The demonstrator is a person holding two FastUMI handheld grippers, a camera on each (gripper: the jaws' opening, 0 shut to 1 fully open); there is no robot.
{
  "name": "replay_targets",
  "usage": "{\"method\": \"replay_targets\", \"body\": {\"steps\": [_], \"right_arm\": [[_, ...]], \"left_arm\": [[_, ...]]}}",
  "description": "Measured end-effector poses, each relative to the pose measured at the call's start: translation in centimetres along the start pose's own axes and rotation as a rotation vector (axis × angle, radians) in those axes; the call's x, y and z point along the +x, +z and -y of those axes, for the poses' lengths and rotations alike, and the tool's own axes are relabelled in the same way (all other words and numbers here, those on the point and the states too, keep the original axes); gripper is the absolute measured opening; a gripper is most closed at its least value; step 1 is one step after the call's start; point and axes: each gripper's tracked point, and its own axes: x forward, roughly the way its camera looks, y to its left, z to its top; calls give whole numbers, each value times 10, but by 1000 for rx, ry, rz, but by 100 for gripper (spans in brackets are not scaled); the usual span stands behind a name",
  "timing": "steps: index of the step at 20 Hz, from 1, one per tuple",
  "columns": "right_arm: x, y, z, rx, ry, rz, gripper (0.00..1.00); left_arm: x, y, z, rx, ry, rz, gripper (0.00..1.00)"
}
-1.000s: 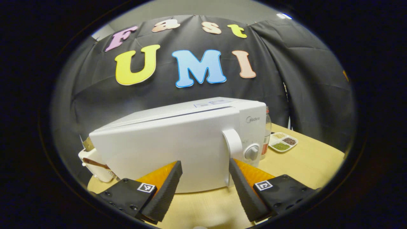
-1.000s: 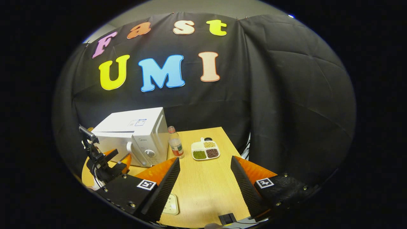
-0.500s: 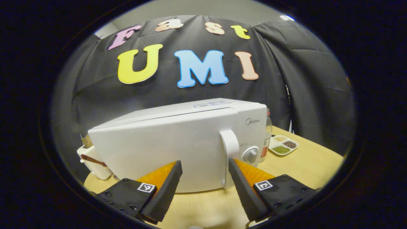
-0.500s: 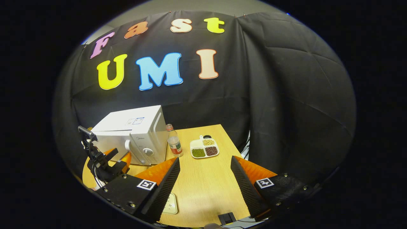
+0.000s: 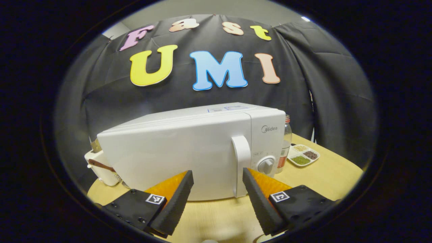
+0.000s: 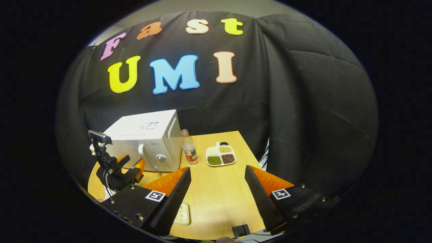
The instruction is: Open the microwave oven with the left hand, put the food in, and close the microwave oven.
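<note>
We see the white microwave oven (image 5: 189, 152) standing on the wooden table (image 5: 324, 175) with its door closed, the upright handle (image 5: 241, 165) and round knob (image 5: 266, 165) toward its right side in the left gripper view. Our left gripper (image 5: 217, 190) points at the front of the oven, its two fingers spread wide and holding nothing; the tip of one finger lies just beside the handle in the picture, though we cannot tell whether it touches. In the right gripper view our right gripper (image 6: 217, 189) hangs over the table with its fingers likewise spread and empty. Beyond it sit the food tray (image 6: 221, 156) with three kinds of grains, well apart from the gripper, and a bottle (image 6: 189, 148) just beside the oven. A small white plate (image 6: 182, 214) lies near the table's front edge.
</note>
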Motion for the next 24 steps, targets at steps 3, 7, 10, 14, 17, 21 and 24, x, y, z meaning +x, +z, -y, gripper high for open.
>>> {"method": "replay_targets", "body": {"steps": [3,7,10,14,17,21,24], "right_arm": [[1,1,-6,-21,18,12,98],[1,7,-28,-13,86,33,98],[-5,14,-44,-39,124,69,98],[-17,34,-58,-70,148,145,98],[-34,59,-68,-94,164,227,98],[-48,90,-82,-83,173,321,98],[-53,100,-89,-71,171,356,98]], "left_arm": [[-22,14,9,2,-22,2,97],[-65,52,3,-3,-22,46,100],[-104,93,-14,-39,8,86,94],[-164,156,-47,-20,63,157,94],[-207,198,-67,-5,66,212,100],[-253,228,-104,-34,95,247,97],[-277,246,-138,-31,163,277,100]]}}
